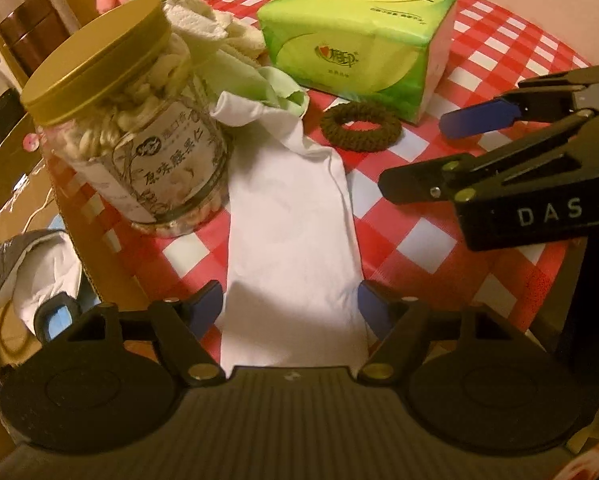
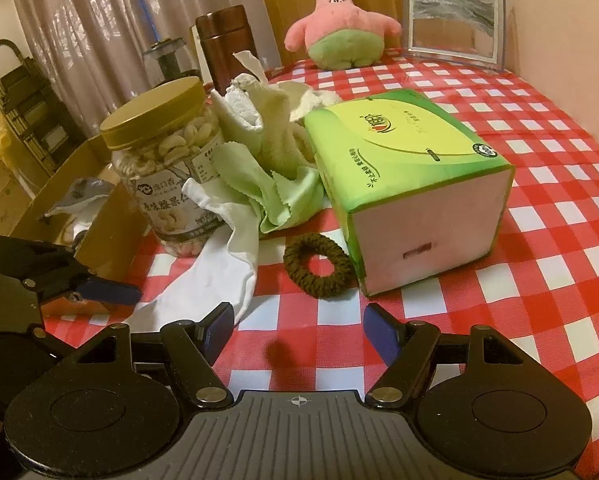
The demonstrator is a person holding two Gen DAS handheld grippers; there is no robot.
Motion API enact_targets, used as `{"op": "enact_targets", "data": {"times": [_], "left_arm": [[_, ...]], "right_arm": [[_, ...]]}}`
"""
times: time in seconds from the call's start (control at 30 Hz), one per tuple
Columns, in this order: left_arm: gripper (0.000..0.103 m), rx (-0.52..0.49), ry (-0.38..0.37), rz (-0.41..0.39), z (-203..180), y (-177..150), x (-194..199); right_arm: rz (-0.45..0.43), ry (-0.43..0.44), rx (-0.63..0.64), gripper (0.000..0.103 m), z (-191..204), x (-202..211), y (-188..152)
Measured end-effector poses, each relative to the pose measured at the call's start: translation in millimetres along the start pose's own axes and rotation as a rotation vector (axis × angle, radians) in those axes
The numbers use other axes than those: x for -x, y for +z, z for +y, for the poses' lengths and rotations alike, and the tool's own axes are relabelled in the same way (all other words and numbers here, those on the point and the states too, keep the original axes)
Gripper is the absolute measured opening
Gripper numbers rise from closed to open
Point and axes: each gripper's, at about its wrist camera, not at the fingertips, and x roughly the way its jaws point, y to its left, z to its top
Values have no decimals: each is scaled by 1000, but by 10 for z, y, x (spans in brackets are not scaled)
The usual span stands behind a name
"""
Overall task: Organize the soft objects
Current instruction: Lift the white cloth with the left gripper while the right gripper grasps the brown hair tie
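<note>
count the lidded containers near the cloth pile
3: the cashew jar on the table's left edge, the brown canister behind the cloths, a glass jar left of it; others may be hidden.

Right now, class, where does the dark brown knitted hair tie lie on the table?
In both wrist views the dark brown knitted hair tie lies flat on the red-and-white checked tablecloth, between the white cloth strip and the green tissue pack.

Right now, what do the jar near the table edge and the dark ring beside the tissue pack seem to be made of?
The jar looks like clear plastic or glass, glossy: the cashews inside show through its wall. Its lid looks like gold-coloured metal or plastic with a dull sheen. The dark ring seems a hair tie in brown knitted or crocheted yarn, matte, with a ribbed, fuzzy surface.
</note>
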Motion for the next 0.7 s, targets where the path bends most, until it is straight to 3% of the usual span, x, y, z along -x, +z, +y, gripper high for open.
{"op": "enact_targets", "data": {"times": [0.03,0.13,0.43,0.5,0.6,0.67,0.7], "left_arm": [[55,-23,-4,-2,-32,20,10],[54,-98,33,-7,-156,40,20],[55,153,-81,16,146,34,-60],[54,154,-86,12,154,22,-53],[44,164,-87,7,158,9,-29],[19,173,-81,3,173,-11,6],[12,176,-76,3,189,-31,31]], "right_arm": [[-1,1,-1,72,-2,2,0],[2,2,-5,72,-7,-5,0],[3,4,-13,72,-19,-8,8],[-1,6,-7,72,-13,-3,9],[-3,7,-7,72,-16,0,7],[-5,6,-5,72,-13,1,6],[-6,6,-5,72,-11,4,8]]}}
